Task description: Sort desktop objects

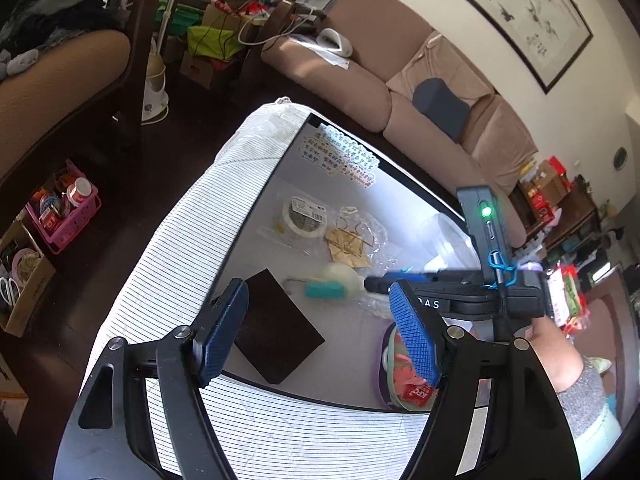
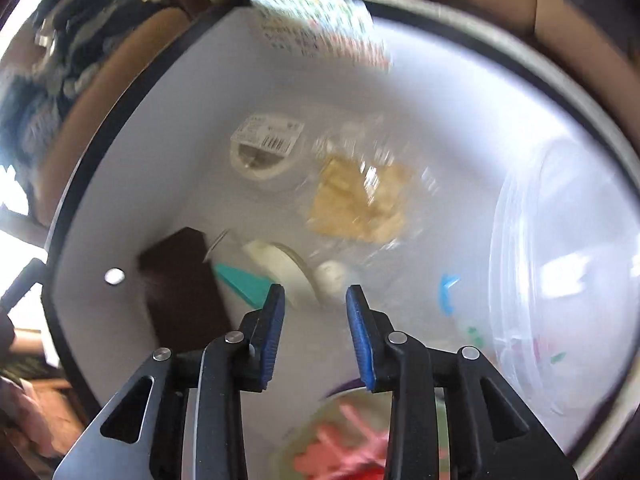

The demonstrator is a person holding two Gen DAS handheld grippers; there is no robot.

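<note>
Two hand-held grippers over a white surface (image 1: 276, 184), both empty. Left hand-held gripper (image 1: 320, 332): jaws wide apart, held above the near edge, nothing between the pads. Right hand-held gripper (image 2: 316, 336): jaws at a moderate gap, nothing gripped, pointing at a cream object with a teal part (image 2: 280, 268); right view is motion-blurred so detail there is poor. In the left view the right hand-held gripper (image 1: 374, 282) reaches in from the right, its tips just beside the cream/teal object (image 1: 332, 284).

Items on the surface:
- dark brown block (image 1: 276, 326), near-left, just beside the teal part
- tape roll (image 1: 302, 216) with barcode label, in clear wrap, mid surface
- clear bag with tan pieces (image 1: 352, 240), right of the tape roll
- sticker sheet (image 1: 344, 156) at the far edge
- clear plastic tub (image 2: 560, 264) on the right side
- round dish (image 1: 400, 376) with pink/red contents at the near edge, a red packet (image 1: 418, 394) in it, partly hidden behind the left hand-held gripper's right finger

Striped cloth (image 1: 176, 248) covers the left part of the surface. Sofa (image 1: 420, 80) behind, pink basket (image 1: 64, 212) on the floor at left.
</note>
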